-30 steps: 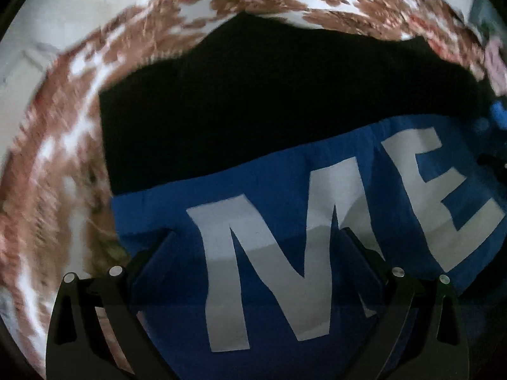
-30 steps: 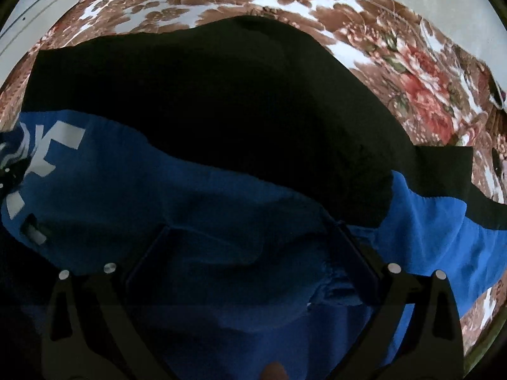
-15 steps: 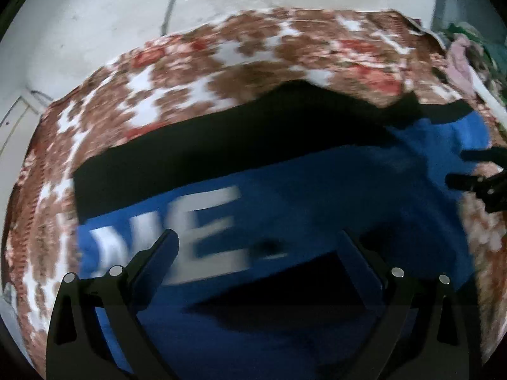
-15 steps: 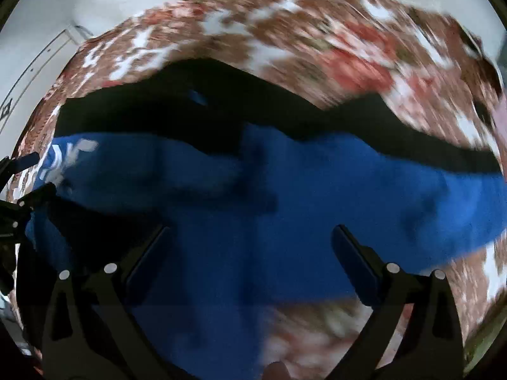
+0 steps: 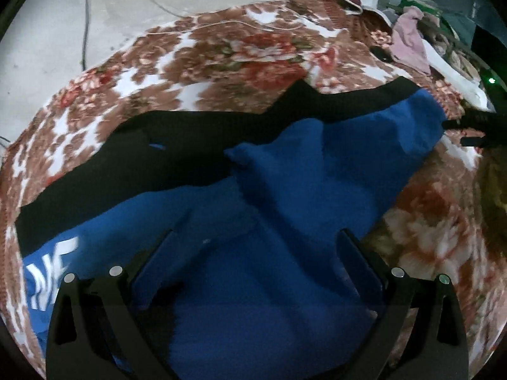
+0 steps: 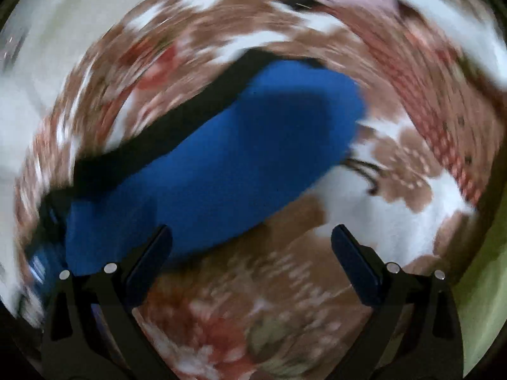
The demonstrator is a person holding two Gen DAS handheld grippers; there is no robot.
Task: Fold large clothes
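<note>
A large blue and black garment (image 5: 285, 190) with white letters (image 5: 47, 269) lies spread on a floral blanket (image 5: 221, 50). Its black part (image 5: 133, 161) runs along the far side. My left gripper (image 5: 256, 253) is open and empty above the blue cloth. My right gripper (image 6: 250, 247) is open and empty above the blanket, beside the garment's blue end (image 6: 237, 158); that view is blurred. The right gripper's fingertips (image 5: 472, 129) also show at the right edge of the left wrist view, just past the garment's right end.
The floral blanket (image 6: 253, 332) covers the work surface. A pile of pink and white clothes (image 5: 421, 47) lies at the back right. A cable (image 5: 85, 25) runs across the pale floor beyond the blanket. A small black object (image 5: 380, 53) lies on the blanket near the pile.
Both grippers have pulled up and back from the garment. The left view now takes in the whole garment; the right gripper has swung off its right end, over the blanket.
</note>
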